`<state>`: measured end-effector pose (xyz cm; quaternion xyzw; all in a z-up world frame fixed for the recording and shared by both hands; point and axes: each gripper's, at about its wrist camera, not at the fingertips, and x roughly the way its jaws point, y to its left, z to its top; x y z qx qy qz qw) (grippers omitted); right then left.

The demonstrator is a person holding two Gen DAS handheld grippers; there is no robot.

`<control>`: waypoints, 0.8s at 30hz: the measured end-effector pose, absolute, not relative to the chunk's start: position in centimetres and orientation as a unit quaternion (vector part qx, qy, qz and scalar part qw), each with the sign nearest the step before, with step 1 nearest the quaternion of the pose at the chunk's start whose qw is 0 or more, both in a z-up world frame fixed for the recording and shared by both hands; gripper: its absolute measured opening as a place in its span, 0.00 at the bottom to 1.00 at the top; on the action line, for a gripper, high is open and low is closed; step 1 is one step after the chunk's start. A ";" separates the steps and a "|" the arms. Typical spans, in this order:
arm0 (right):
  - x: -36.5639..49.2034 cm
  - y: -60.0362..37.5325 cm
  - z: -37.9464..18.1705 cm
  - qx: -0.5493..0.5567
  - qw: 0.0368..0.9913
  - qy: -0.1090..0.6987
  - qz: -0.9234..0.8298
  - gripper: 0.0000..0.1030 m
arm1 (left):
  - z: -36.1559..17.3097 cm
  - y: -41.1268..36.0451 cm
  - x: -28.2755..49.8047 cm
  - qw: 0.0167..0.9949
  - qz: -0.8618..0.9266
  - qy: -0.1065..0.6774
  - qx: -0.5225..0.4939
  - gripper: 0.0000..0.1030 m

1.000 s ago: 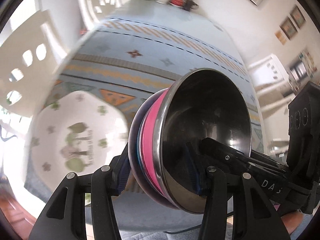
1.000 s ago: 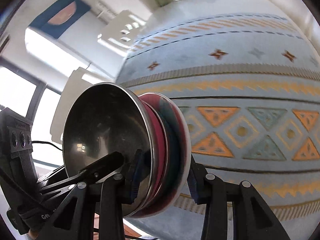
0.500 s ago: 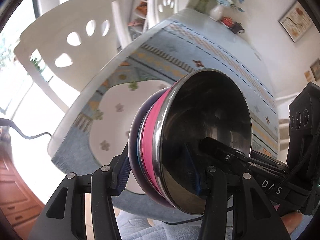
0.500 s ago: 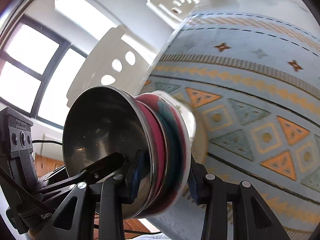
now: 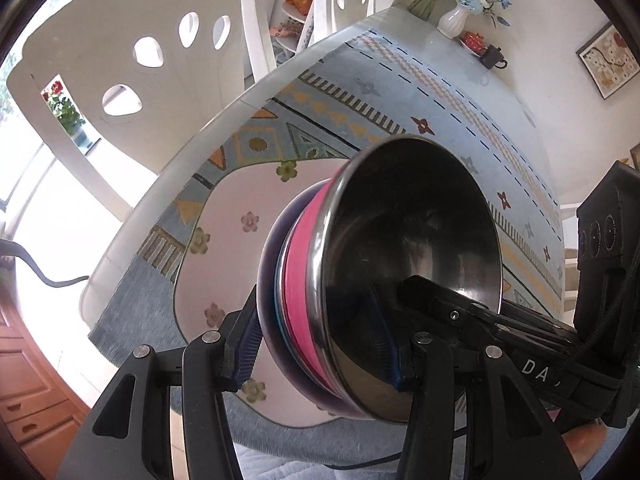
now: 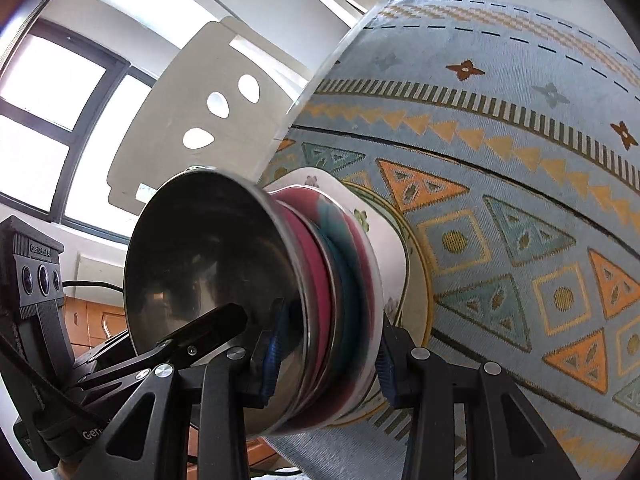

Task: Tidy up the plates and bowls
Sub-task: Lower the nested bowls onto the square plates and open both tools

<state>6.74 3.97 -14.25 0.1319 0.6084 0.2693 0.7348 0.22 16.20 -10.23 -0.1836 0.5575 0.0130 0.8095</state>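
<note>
Patterned blue tablecloth below, flowered plate waiting near its edge. Both the left gripper and right gripper are clamped across one rim of the bowl stack — steel-lined, slick, probably top-heavy, carried above the plate.

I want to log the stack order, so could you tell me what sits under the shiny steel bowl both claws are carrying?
Under the shiny steel bowl, a pink bowl, then teal and dark purple rims show. Their insides are covered.
</note>
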 end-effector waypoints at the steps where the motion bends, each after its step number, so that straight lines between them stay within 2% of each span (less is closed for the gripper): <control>1: 6.8 4.0 -14.3 0.130 0.735 0.609 0.270 0.39 | -10.3 16.4 0.3 0.809 0.014 0.558 -0.186 0.45; 9: 7.7 5.4 -14.2 0.113 0.733 0.606 0.288 0.39 | -10.8 17.7 0.2 0.803 0.032 0.559 -0.202 0.45; 13: 7.8 5.8 -14.4 0.114 0.729 0.605 0.299 0.43 | -10.4 18.0 0.0 0.808 0.036 0.551 -0.204 0.45; 16: 7.7 5.5 -14.3 0.126 0.727 0.603 0.304 0.53 | -9.8 18.1 -0.2 0.820 0.038 0.537 -0.193 0.48; 20: 7.3 5.4 -13.3 0.101 0.746 0.592 0.288 0.60 | -8.7 18.2 -0.8 0.832 0.048 0.523 -0.178 0.57; 21: 7.2 5.4 -12.9 0.093 0.753 0.586 0.284 0.67 | -8.5 18.3 -1.2 0.834 0.051 0.519 -0.178 0.59; 22: 7.0 5.3 -12.6 0.089 0.759 0.580 0.281 0.73 | -8.4 18.4 -1.3 0.835 0.053 0.519 -0.178 0.59; 24: 6.6 5.1 -12.0 0.083 0.769 0.572 0.275 0.76 | -8.1 18.6 -1.9 0.834 0.058 0.518 -0.180 0.60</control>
